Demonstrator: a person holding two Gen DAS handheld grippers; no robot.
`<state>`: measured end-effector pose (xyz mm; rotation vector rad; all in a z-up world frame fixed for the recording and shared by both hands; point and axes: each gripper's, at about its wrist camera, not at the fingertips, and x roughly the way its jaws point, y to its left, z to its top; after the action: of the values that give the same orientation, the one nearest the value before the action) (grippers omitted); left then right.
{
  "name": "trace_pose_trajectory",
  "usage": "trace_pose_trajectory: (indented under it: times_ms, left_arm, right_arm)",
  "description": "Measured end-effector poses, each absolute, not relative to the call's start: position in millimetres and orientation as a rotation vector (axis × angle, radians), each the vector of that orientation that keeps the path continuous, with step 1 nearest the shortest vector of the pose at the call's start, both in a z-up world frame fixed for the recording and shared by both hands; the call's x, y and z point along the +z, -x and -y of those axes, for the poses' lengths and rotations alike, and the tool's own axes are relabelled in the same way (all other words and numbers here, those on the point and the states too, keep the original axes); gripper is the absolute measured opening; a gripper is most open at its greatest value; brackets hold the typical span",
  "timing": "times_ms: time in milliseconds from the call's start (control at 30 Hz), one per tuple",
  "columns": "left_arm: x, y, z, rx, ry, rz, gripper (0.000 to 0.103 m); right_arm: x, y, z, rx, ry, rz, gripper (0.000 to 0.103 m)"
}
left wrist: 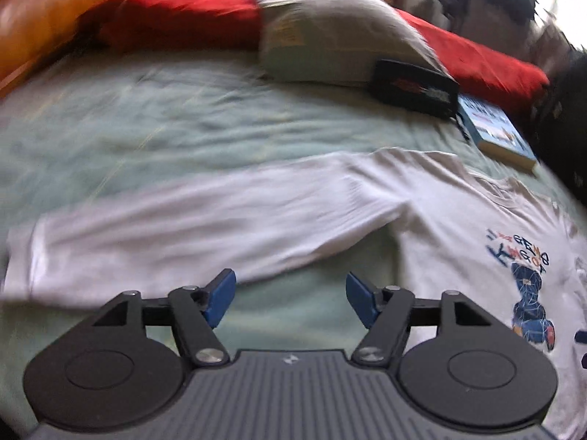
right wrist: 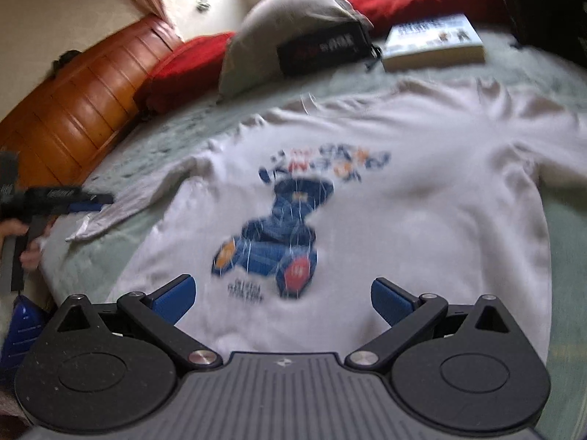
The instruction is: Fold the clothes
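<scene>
A pale green rumpled bedspread (left wrist: pixel 154 128) covers the bed and carries everything else. Spread flat across it, front up, lies a white long-sleeved sweatshirt with a blue bear print (right wrist: pixel 367 190), its collar toward the pillows and its hem nearest the right wrist camera; one long sleeve (left wrist: pixel 190 227) stretches straight out sideways over the bedspread. At the head of the bed a grey pillow (right wrist: pixel 290 25) leans between two red cushions (left wrist: pixel 176 11), and an orange-brown wooden panelled headboard (right wrist: pixel 73 102) runs along behind them. Beyond the collar, a thick paperback book with a blue and white cover (right wrist: pixel 433 42) lies flat, just beside a small black zipped pouch (right wrist: pixel 323 51) that rests against the grey pillow. The left gripper (left wrist: pixel 290 293) hovers low over the bedspread just short of the outstretched sleeve's lower edge, its blue-padded jaws wide apart with nothing between them; in the right wrist view it shows at the far left, pointing level toward the sleeve's cuff, with a person's hand (right wrist: pixel 22 242) wrapped around its handle. The right gripper (right wrist: pixel 282 300) hangs above the sweatshirt's hem below the print, jaws likewise spread wide and empty. Both views are blurred, so the printed lettering cannot be read.
</scene>
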<state>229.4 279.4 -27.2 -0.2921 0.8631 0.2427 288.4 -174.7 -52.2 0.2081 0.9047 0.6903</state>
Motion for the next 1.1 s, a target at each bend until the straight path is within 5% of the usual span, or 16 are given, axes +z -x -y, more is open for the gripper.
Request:
trace_pose_trajectory:
  times_ms: [367,833,933,1000,1100]
  left_arm:
    - [-88,-127,-371,0.201,0.664,-0.674,0.07]
    - [-112,-158,-463,0.274,0.855,-0.474,0.069]
    - [-112,-168,-471,0.319,0.844,-0.47,0.054]
    - [-113,-172,-480,0.372,0.86,-0.482,0.016]
    - [-111,-179,-486,0.397,0.827,-0.501,0.009]
  right_arm:
    - [-30,-248,153,0.641,-0.22,-0.873,0.103]
    - [-23,-234,114,0.574,-0.159,-0.898,0.103]
    - [-28,-235,104,0.57,-0.14,-0.92,0.103]
    - [-31,-235,98,0.573,-0.127,-0.93,0.103]
    - [-34,-235,92,0.573,-0.106,-0.937,0.103]
